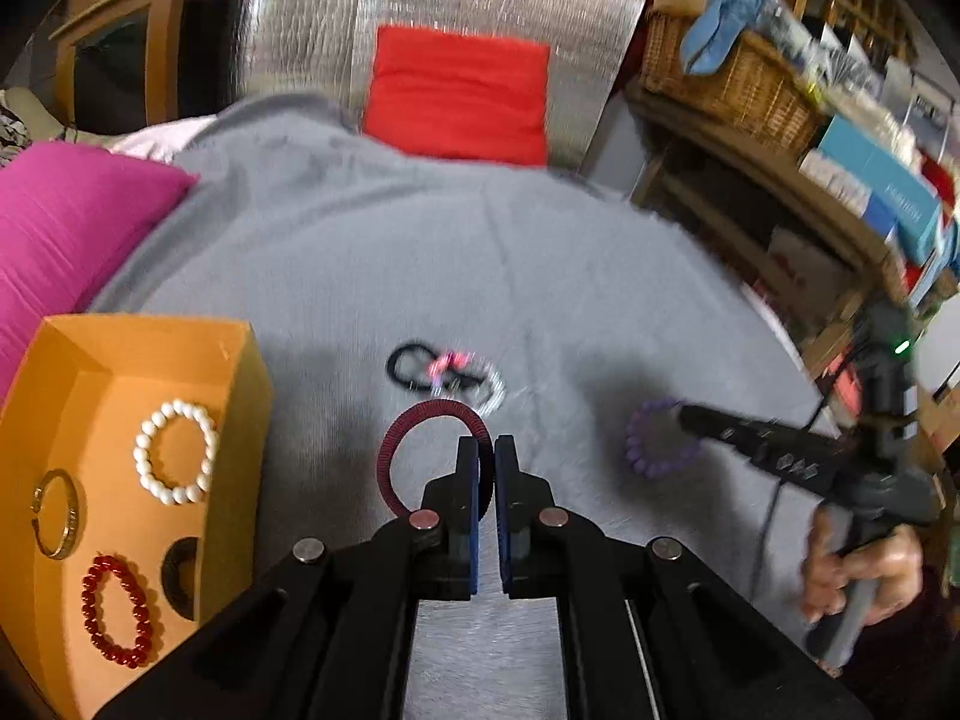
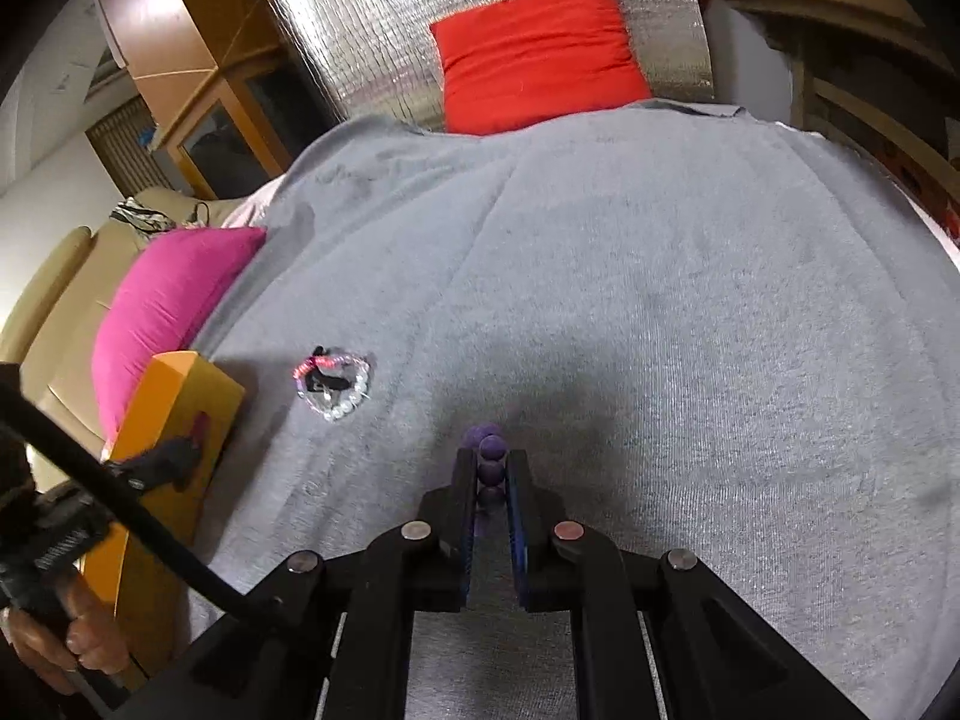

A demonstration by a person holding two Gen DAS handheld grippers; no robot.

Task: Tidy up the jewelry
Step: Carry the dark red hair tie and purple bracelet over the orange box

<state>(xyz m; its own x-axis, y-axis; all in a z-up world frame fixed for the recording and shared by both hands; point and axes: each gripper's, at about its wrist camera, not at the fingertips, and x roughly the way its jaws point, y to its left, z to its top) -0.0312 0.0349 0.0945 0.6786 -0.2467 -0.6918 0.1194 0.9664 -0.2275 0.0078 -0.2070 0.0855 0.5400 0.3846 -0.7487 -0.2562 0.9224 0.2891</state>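
Observation:
My left gripper [image 1: 486, 447] is shut on a dark red coiled bracelet [image 1: 414, 420], whose loop hangs out to the left of the fingers above the grey cloth [image 1: 360, 252]. My right gripper [image 2: 491, 459] is shut on a purple bead bracelet [image 2: 492, 441]; a few beads show between the pads. In the left wrist view the purple bead bracelet [image 1: 651, 450] sits at the right gripper's tip low over the cloth. A small heap of jewelry [image 1: 444, 372] lies mid-cloth: a black band, a pink piece and clear beads.
An orange box [image 1: 237, 396] at the left holds a white pearl bracelet [image 1: 174, 450], a gold bangle [image 1: 57, 513], a red bead bracelet [image 1: 117, 609] and a dark ring [image 1: 180, 576]. A pink cushion [image 1: 66, 222] lies behind it. A red cushion [image 1: 459, 93] and wicker baskets [image 1: 738, 78] stand farther back.

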